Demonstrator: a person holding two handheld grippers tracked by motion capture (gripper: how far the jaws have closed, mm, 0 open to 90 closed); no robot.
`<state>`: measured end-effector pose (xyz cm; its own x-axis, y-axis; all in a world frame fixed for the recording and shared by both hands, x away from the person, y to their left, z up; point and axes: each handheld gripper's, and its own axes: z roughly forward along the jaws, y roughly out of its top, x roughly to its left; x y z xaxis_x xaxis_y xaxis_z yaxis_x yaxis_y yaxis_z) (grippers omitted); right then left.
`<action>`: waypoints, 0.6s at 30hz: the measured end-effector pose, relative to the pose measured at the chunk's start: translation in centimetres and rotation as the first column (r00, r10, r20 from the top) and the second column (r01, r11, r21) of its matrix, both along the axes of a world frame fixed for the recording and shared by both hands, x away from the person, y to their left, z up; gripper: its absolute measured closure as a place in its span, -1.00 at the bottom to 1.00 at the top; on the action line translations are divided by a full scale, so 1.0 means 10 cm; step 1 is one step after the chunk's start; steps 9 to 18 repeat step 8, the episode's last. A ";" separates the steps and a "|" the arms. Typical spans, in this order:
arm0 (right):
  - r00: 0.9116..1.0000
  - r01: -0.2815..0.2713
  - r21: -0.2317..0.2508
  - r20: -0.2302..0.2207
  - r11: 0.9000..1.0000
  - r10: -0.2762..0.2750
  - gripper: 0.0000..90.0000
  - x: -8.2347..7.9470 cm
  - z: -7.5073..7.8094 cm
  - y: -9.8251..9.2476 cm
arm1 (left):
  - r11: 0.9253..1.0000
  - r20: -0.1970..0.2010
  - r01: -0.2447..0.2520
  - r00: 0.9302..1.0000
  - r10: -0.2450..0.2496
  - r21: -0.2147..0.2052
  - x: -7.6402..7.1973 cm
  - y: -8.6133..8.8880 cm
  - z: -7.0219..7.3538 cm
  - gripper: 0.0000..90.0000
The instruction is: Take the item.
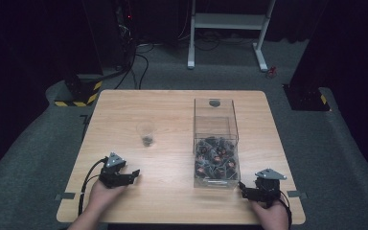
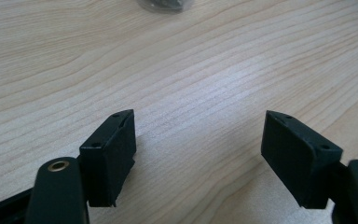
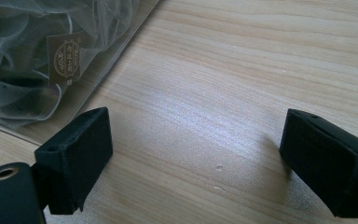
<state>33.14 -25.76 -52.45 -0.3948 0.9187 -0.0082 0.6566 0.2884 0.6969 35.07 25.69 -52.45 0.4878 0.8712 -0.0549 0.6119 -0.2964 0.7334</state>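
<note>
Left gripper (image 1: 135, 173) and right gripper (image 1: 242, 189) — jaws released, gripping nothing; clear box (image 1: 215, 143) at right gripper's 11 o'clock.

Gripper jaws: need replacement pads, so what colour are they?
Black, clearest in the left gripper view, on the left gripper.

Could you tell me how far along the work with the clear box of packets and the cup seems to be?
Barely begun, it seems. Done: the cup already holds something dark at its bottom. In hand: nothing; the left gripper and right gripper rest open on the table, jaws apart and empty. Left: the clear box is still well stocked with small mesh packets, so most moving probably remains.
</note>
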 end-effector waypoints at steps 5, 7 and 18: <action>1.000 0.000 0.000 0.000 1.000 0.000 -0.79 0.00 0.00 0.00 | 1.000 0.019 -0.001 1.000 0.001 0.017 -0.03 -0.02 -0.02 -0.43; 1.000 0.000 0.000 0.000 1.000 0.000 -0.79 0.00 0.00 0.00 | 1.000 0.027 -0.004 1.000 0.004 0.028 -0.04 -0.03 -0.03 -0.44; 1.000 0.000 0.000 0.000 1.000 0.000 -0.80 0.00 0.00 0.00 | 0.999 0.033 -0.006 0.999 0.004 0.035 -0.05 -0.04 -0.03 -0.45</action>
